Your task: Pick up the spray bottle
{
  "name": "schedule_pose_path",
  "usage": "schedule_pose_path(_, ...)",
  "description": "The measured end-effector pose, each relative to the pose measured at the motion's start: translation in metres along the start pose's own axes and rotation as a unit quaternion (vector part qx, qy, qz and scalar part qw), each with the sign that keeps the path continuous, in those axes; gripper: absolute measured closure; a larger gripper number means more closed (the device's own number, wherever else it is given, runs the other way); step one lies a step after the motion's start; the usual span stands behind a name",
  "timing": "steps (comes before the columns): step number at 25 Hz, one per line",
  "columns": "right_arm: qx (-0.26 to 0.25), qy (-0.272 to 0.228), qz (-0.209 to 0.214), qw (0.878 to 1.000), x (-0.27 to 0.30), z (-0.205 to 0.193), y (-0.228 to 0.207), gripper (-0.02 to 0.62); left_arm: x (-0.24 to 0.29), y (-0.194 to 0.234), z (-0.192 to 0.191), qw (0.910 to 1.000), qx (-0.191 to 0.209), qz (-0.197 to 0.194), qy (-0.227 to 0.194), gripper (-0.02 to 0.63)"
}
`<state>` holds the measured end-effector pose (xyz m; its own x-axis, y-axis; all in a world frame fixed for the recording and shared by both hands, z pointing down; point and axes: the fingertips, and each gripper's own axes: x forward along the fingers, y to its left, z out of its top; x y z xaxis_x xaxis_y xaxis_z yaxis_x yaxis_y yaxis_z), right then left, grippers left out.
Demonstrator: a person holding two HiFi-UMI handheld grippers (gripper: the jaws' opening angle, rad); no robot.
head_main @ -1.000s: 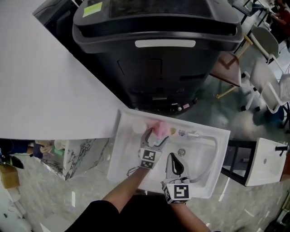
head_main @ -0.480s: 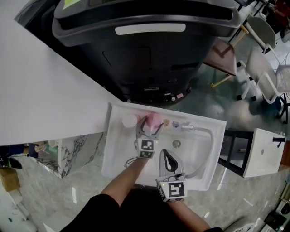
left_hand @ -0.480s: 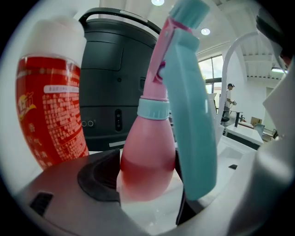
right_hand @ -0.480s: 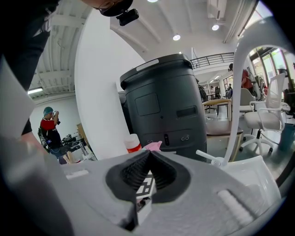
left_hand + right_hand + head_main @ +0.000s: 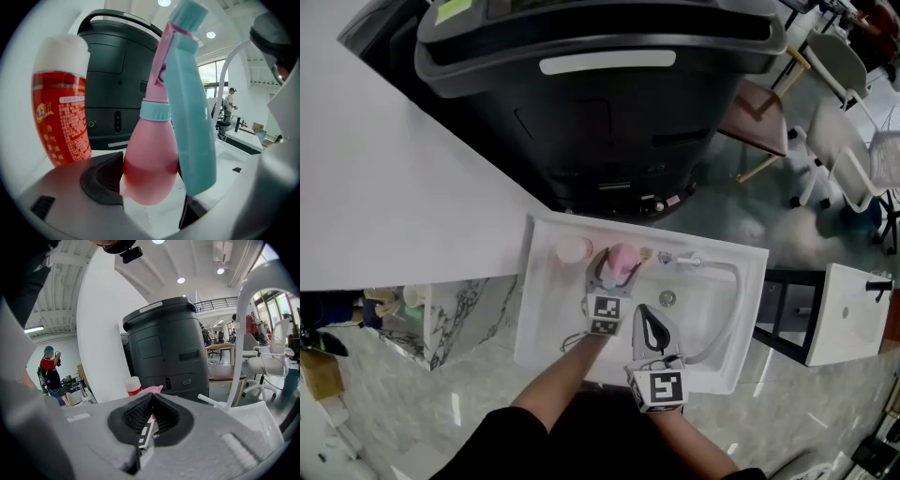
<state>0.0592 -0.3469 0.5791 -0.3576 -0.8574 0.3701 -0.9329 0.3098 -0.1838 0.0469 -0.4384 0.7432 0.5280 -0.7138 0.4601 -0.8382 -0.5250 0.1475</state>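
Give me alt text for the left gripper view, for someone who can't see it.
A pink spray bottle with a teal trigger stands between the left gripper's closing jaws, on a white sink. A red can with a white cap stands to its left, a big black machine behind.

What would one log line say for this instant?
left gripper: jaws closing around pink spray bottle | right gripper: shut, empty, above sink | status: bottle upright on sink rim, not yet lifted

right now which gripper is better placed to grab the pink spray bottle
Left. The left gripper has the pink spray bottle between its closing jaws; the right gripper sits shut, farther back over the sink.
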Motion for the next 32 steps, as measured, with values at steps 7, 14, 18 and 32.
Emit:
schedule_pose_path(7, -0.010, -0.020, 0.000, 1.000, -0.017, 0.006, 0.007, 0.597, -0.047, -0.011, 0.006, 1.0000, -0.009, 0.002, -0.003, 0.249)
schedule_pose_path(14, -0.005, -0.033, -0.009, 0.999, -0.053, 0.000, 0.019, 0.597, -0.116, -0.016, 0.001, 0.9995, 0.031, 0.011, -0.006, 0.249)
schedule_pose_path(18, -0.012, -0.039, -0.013, 0.999, -0.075, -0.005, 0.030, 0.597, -0.163, -0.016, -0.002, 0.9993, 0.030, 0.022, -0.004, 0.249)
schedule_pose_path(32, -0.058, -0.047, -0.016, 0.997, -0.186, -0.045, 0.134, 0.597, -0.363, -0.032, -0.037, 0.9990, -0.007, 0.027, -0.035, 0.249)
